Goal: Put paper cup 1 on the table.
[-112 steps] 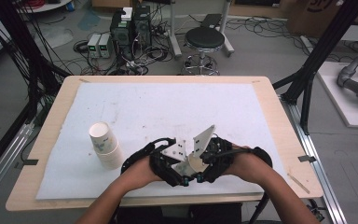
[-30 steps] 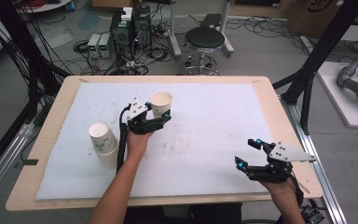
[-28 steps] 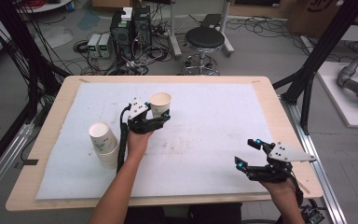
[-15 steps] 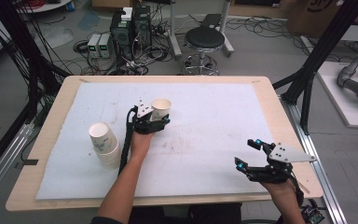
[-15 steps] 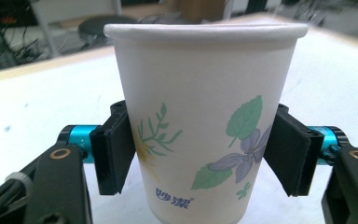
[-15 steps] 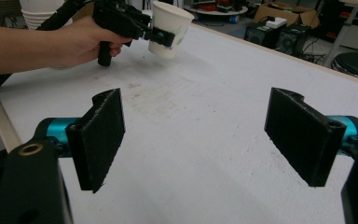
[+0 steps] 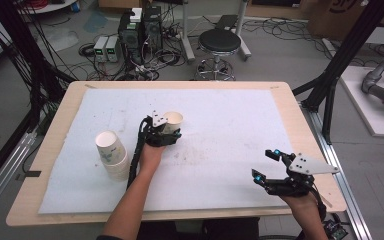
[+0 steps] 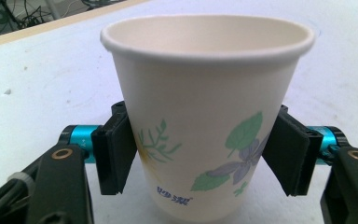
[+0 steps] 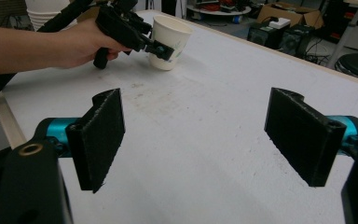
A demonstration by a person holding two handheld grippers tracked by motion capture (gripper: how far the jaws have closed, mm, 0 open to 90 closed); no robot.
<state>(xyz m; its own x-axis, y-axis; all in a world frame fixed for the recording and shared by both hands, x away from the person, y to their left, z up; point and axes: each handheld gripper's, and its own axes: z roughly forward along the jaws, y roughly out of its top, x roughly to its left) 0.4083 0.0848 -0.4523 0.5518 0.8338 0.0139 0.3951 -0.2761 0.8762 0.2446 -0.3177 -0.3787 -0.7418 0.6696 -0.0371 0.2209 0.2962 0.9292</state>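
While its two black pads press the sides of an upright paper cup (image 8: 208, 116), the left gripper (image 7: 163, 131) holds it near the middle of the white mat (image 7: 220, 110). Well apart, by the near right corner, the right gripper (image 7: 270, 165) stands wide open, empty. A stack of cups (image 7: 111, 154) sits leftward, clear of both.

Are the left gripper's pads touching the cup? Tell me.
Touching. In the left gripper view both pads of the left gripper press on the sides of the cup, with no gap at either one.
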